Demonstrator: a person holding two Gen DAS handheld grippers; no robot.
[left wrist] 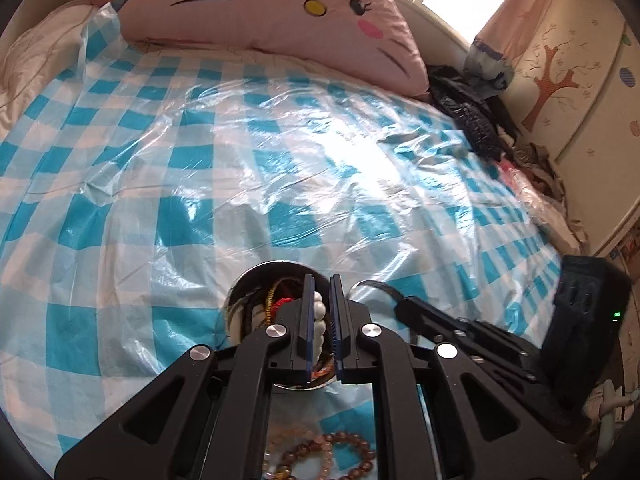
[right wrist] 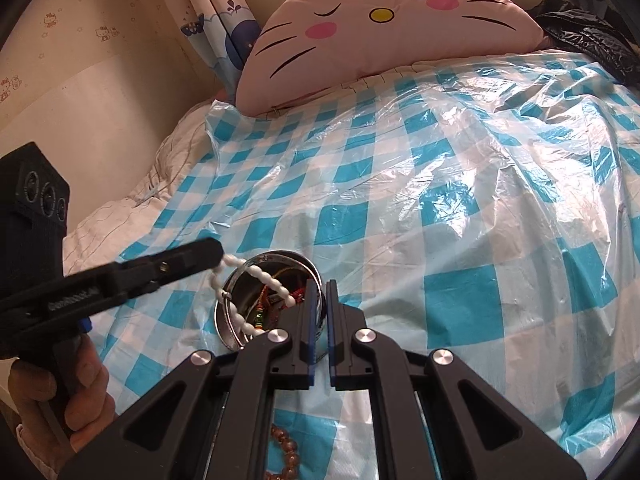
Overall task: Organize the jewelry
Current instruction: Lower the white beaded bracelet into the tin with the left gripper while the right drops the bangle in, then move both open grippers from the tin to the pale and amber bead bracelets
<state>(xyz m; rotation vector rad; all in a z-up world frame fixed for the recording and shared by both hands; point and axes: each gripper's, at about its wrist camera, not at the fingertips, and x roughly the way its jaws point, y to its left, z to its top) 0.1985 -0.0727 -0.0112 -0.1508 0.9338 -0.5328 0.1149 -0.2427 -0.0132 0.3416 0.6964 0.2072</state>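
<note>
A small metal bowl (left wrist: 272,266) (right wrist: 280,255) stands tilted on the blue-and-white checked plastic sheet, with red cord and dark bead strings inside. My left gripper (left wrist: 320,280) (right wrist: 218,254) is shut on a white bead bracelet (left wrist: 319,312) (right wrist: 256,272), which hangs from its tips into the bowl's mouth. My right gripper (right wrist: 320,286) (left wrist: 402,302) is shut on the bowl's right rim. A brown bead bracelet (left wrist: 328,452) (right wrist: 288,452) lies on the sheet just in front of the bowl, partly hidden under the gripper frames.
A pink cat-face pillow (left wrist: 280,12) (right wrist: 380,20) lies at the head of the bed. Black clothes (left wrist: 468,120) are piled at the right edge beside a painted wardrobe (left wrist: 580,80). A hand (right wrist: 60,392) holds the left gripper's handle. Crinkled sheet (right wrist: 440,200) stretches beyond the bowl.
</note>
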